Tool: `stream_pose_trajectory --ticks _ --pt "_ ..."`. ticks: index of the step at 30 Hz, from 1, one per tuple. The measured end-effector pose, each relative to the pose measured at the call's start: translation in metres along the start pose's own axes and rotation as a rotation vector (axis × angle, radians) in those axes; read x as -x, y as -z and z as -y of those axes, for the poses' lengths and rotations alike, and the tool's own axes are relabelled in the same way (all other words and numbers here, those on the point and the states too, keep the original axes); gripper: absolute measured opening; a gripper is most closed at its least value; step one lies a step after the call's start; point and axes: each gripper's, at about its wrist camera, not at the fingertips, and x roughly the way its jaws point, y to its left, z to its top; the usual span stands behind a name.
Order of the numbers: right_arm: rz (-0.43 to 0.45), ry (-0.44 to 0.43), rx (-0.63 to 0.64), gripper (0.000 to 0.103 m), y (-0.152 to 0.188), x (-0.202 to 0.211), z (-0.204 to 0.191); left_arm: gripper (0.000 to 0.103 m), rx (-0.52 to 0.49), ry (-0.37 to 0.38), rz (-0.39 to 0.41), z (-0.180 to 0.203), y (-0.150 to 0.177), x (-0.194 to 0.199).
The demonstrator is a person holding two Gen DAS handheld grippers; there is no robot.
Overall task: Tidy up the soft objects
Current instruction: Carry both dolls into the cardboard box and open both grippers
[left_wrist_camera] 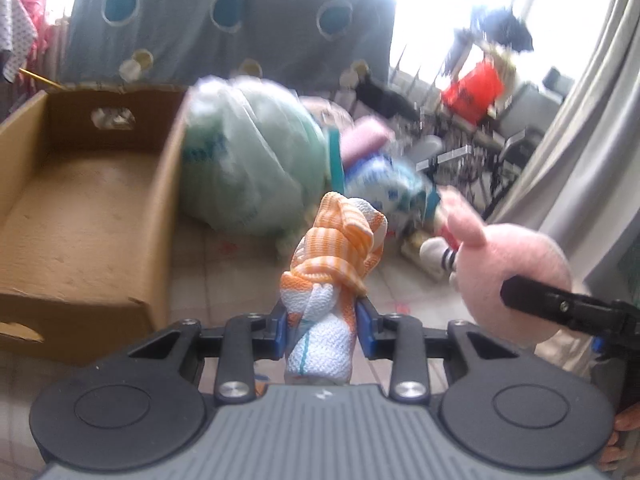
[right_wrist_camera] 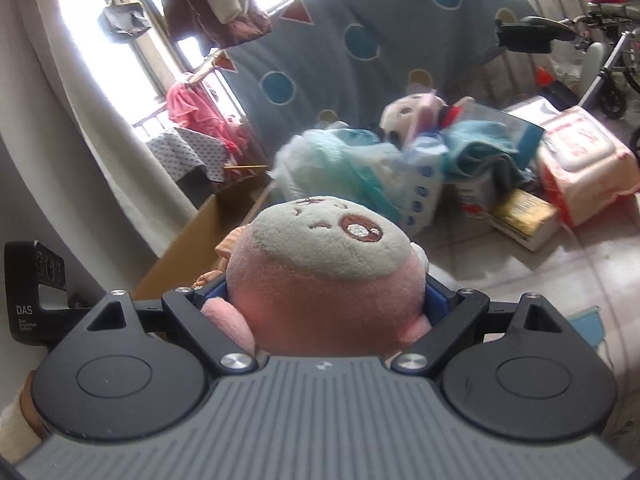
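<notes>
Each gripper, the left gripper (left_wrist_camera: 322, 322) and the right gripper (right_wrist_camera: 328, 300), has a grey ribbed body with a small white logo, flanked by two black round discs. Black linkage arms carry silver screws and end in blue pads (left_wrist_camera: 366, 330). A black bracket (right_wrist_camera: 30, 292) reads "DAS", perhaps the other unit's side.

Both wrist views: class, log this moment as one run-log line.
left gripper: shut on striped cloth | right gripper: shut on pink plush | cardboard box: empty
</notes>
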Motion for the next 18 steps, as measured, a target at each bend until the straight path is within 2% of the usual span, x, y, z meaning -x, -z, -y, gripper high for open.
stream_pose_trajectory --ticks 6,10,15,18 --pt "-0.011 -0.137 0.03 0.09 -0.039 -0.026 -0.055 0.034 0.071 -0.016 0.137 -0.039 -0.021 0.061" --pt "-0.026 -0.196 0.086 0.091 -0.074 -0.069 -0.099 0.034 0.105 -0.099 0.227 -0.075 -0.04 0.099" --pt "-0.149 -0.253 0.074 0.091 -0.119 -0.175 -0.15 0.034 0.133 -0.269 0.285 -0.126 -0.062 0.115" --pt "-0.207 -0.202 0.012 0.091 -0.135 -0.255 -0.175 0.034 0.173 -0.326 0.292 -0.156 -0.072 0.11"
